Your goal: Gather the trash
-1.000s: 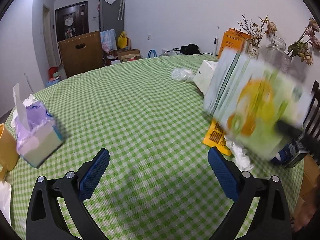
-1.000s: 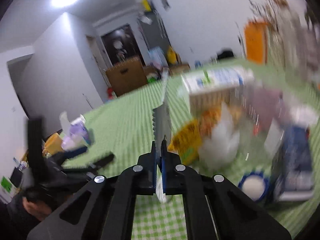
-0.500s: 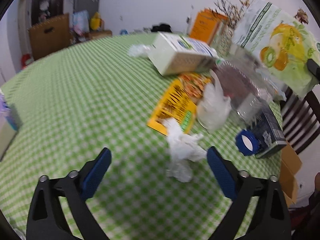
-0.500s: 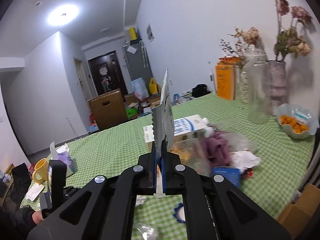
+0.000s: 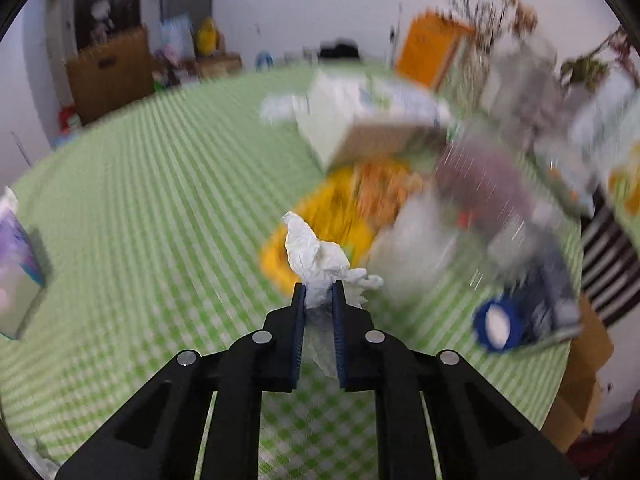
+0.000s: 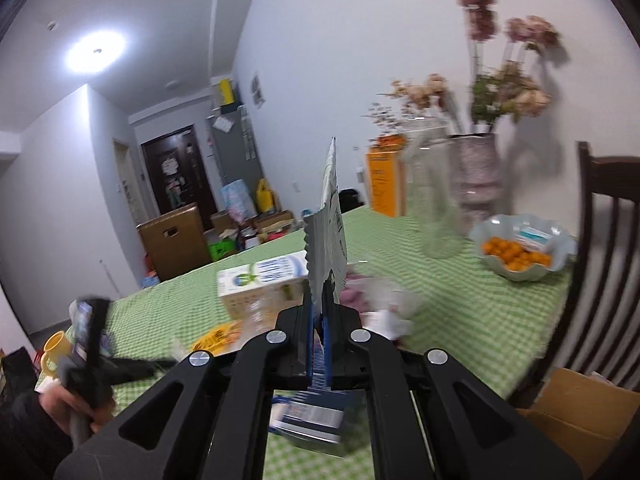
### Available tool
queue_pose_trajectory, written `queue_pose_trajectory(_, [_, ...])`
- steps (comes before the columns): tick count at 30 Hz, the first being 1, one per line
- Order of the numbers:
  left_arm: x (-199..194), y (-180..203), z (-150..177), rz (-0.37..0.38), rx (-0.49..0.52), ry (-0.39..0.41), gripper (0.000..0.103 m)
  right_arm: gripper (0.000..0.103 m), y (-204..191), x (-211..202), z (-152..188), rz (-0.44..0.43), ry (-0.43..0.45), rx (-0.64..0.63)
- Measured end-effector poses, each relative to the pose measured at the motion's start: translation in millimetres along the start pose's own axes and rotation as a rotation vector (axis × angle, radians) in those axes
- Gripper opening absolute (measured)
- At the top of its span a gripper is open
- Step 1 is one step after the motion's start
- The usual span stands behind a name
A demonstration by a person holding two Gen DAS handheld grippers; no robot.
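White crumpled tissue [image 5: 320, 264], soft and near weightless over the green cloth [image 5: 140, 208], sits bunched between the closing left gripper [image 5: 318, 292], while the right gripper [image 6: 318, 304] pinches a stiff flat bag [image 6: 328, 232].

On the tabletop [image 5: 152, 208] a carton [image 5: 372, 120] lies behind a flat wrapper [image 5: 344, 216]; a crumpled tissue [image 5: 320, 264] sits between my left tool's [image 5: 318, 292] closing pads, before that wrapper; a bowl [image 6: 524, 248] stands right of a vase [image 6: 476, 176]; my right tool [image 6: 319, 300] pinches an upright bag [image 6: 328, 232].
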State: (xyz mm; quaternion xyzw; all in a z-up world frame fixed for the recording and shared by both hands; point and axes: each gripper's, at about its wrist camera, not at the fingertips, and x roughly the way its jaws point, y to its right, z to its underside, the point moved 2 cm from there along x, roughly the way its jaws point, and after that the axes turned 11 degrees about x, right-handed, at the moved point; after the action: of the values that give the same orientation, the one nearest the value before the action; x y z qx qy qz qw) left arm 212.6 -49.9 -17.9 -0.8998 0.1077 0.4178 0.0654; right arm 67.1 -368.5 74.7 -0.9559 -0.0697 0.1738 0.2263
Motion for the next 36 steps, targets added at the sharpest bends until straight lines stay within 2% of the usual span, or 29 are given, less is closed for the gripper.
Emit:
queue_pose_trajectory(2, [-20.2, 6.9, -13.7, -0.019, -0.004, 0.069, 0.010, 0.004, 22.4, -10.7, -3.3, 0.021, 0.010, 0.027])
queue_pose_trajectory(7, [-63.2, 44.1, -34.7, -0.001, -0.002, 0.201, 0.010, 0.004, 75.3, -39.2, -4.1, 0.087, 0.012, 0.065])
queue_pose_trajectory(13, [-79.5, 129.6, -44.5, 0.124, 0.093, 0.247, 0.010, 0.004, 141.2, -79.2, 14.4, 0.207, -0.059, 0.101])
queue_pose_trajectory(18, [-69.2, 216.4, -33.6, 0.267, 0.199, 0.225, 0.011, 0.004, 198.7, -106.0, 42.9, 0.305, -0.175, 0.137])
queue_pose_trajectory(21, [-55.6, 273.1, -21.3, 0.354, 0.264, 0.181, 0.011, 0.004, 232.1, -113.8, 64.3, 0.342, -0.248, 0.195])
queue_pose_trajectory(25, [-43.7, 322.7, -1.4, 0.414, 0.336, 0.132, 0.011, 0.004, 265.7, -120.2, 88.6, 0.377, -0.319, 0.245])
queue_pose_trajectory(33, [-8.1, 401.5, 40.9, 0.484, 0.458, 0.012, 0.011, 0.004, 287.4, -110.0, 122.0, 0.307, -0.509, 0.234])
queue_pose_trajectory(36, [15.4, 427.0, 58.0, 0.494, 0.504, -0.049, 0.011, 0.005, 303.7, -107.5, 138.4, 0.292, -0.571, 0.289])
